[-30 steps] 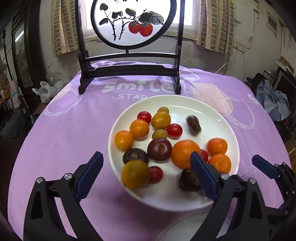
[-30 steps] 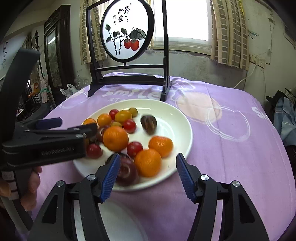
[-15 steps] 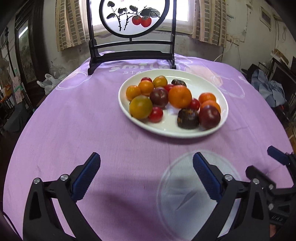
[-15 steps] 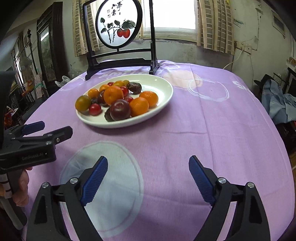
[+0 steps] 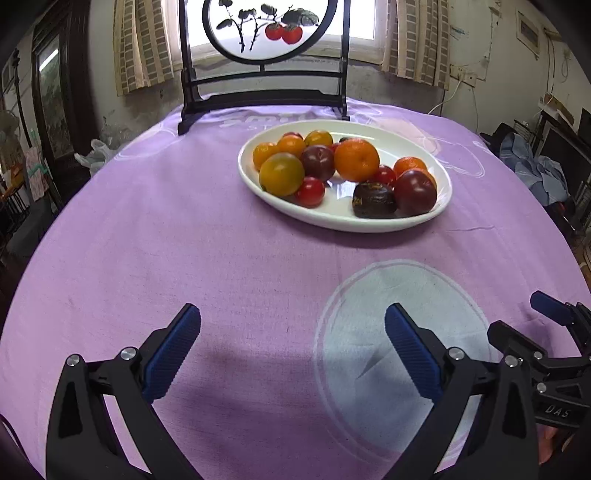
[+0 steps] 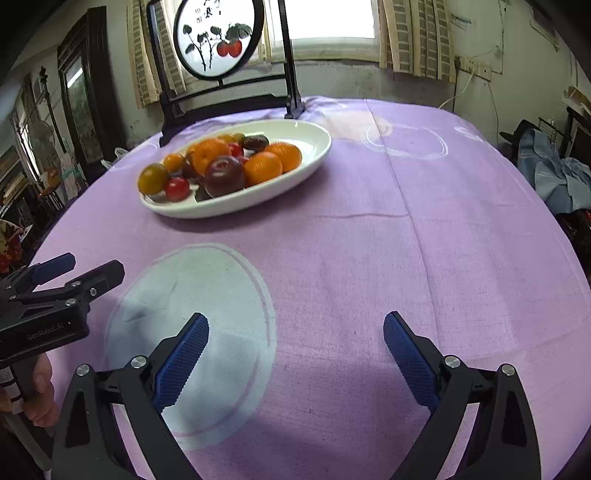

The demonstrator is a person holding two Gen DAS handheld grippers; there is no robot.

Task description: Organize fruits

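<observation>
Close by, the left gripper (image 5: 291, 334) hangs over the purple tablecloth (image 5: 184, 236) with its blue fingers (image 5: 171, 354) spread wide and nothing in them. Just beside it, the right gripper (image 6: 295, 347) is opening its jaws, and there is nothing between them, only cloth. A pale round patch (image 6: 192, 332) is printed on the cloth under and between the two grippers.

Farther back sits a white oval plate (image 5: 441, 201) full of fruit. At its near side lie a dark wrinkled fruit (image 5: 373, 200) and a dark red plum (image 5: 415, 192), touching each other. A yellow-green tomato (image 5: 281, 174) and a small red cherry tomato (image 5: 310, 191) sit to the left. A big orange (image 5: 356, 159) rests in the middle.

Behind the plate stands a black wooden stand (image 5: 266, 98) with a round painting of red fruit (image 5: 266, 26).
</observation>
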